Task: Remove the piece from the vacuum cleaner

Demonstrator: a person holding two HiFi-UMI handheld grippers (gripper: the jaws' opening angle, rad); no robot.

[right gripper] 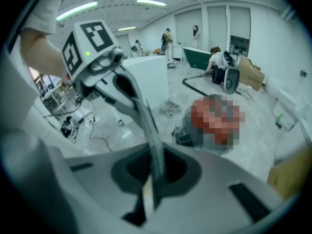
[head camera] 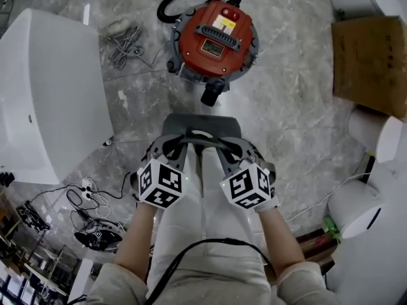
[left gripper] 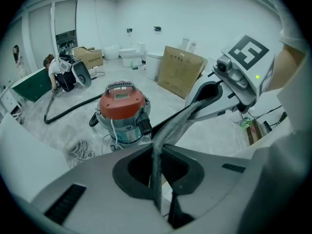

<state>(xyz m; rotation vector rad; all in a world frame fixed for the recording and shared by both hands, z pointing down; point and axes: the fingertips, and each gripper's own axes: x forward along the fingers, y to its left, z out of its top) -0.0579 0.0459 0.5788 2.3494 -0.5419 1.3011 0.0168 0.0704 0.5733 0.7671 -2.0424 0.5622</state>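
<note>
Nothing is done yet: the left gripper [left gripper: 157, 152] and right gripper [right gripper: 155, 155] hold their fingers clenched on nothing, tips together, while the vacuum cleaner [head camera: 215, 40] stands untouched on the floor [head camera: 286, 107], well apart from them.

A grey marbled floor [head camera: 299, 126]. A red vacuum cleaner [head camera: 215, 40] stands on it, its black hose [head camera: 170, 5] looped just behind. A loose bundle of grey cord [head camera: 125, 45] lies near the vacuum cleaner's left. A large white cabinet [head camera: 51, 94] stands at far left, flat cardboard [head camera: 372, 62] at far right, and tangled cables [head camera: 86, 199] at lower left.
</note>
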